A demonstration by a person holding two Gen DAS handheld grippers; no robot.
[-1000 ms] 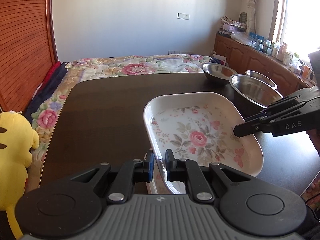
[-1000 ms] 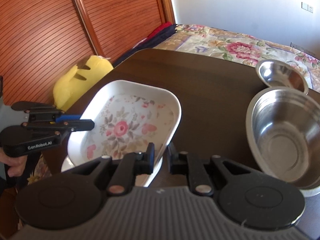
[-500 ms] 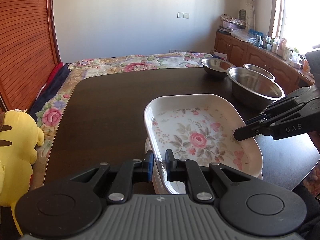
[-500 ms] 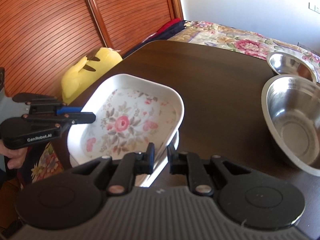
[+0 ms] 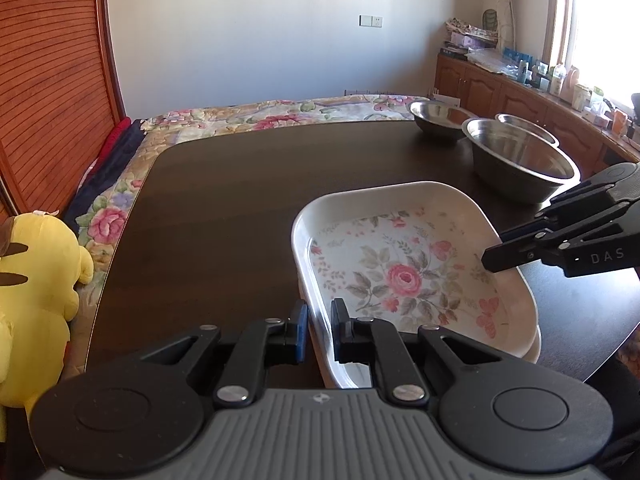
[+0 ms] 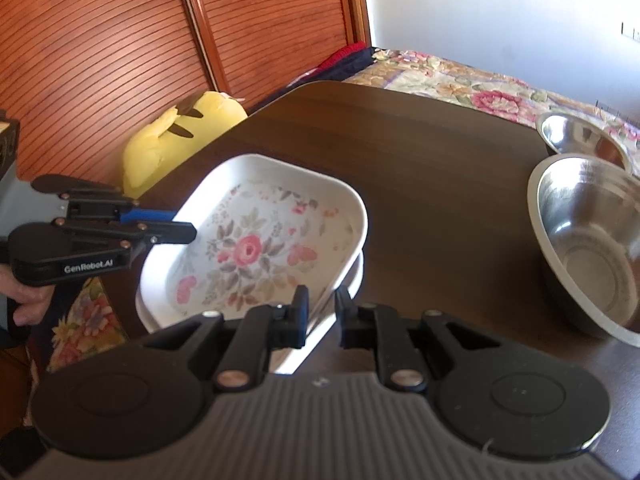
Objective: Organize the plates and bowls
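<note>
Dark wood table: broad, glossy, likely slick under crockery. Task pieces sit toward its near right, at roughly four o'clock from table centre in the left wrist view.

Large steel bowl, at two o'clock from the dish. Thin metal, probably light and stiff, rings if knocked; a rolled rim is the obvious hold. Two smaller steel bowls stand behind it: one at twelve o'clock, one partly hidden.

Floral dish: white, rounded rectangle, rose print inside, raised walls. It looks like glazed ceramic or melamine; cannot tell which. Judge it rigid, smooth, chip-prone, moderately heavy. A second white rim shows just under it in the right wrist view, so it appears nested on a like dish. Best hold: opposite rim walls, one pair of tongs per side.

Left tongs: pinching the dish's near-left rim, wall between the pads.
Right tongs: pinching the opposite rim in the same way.

Yellow plush toy at nine o'clock, off the table.

Writing: "GenRobot.AI" on the left tool body, "DAS" on the right one.
</note>
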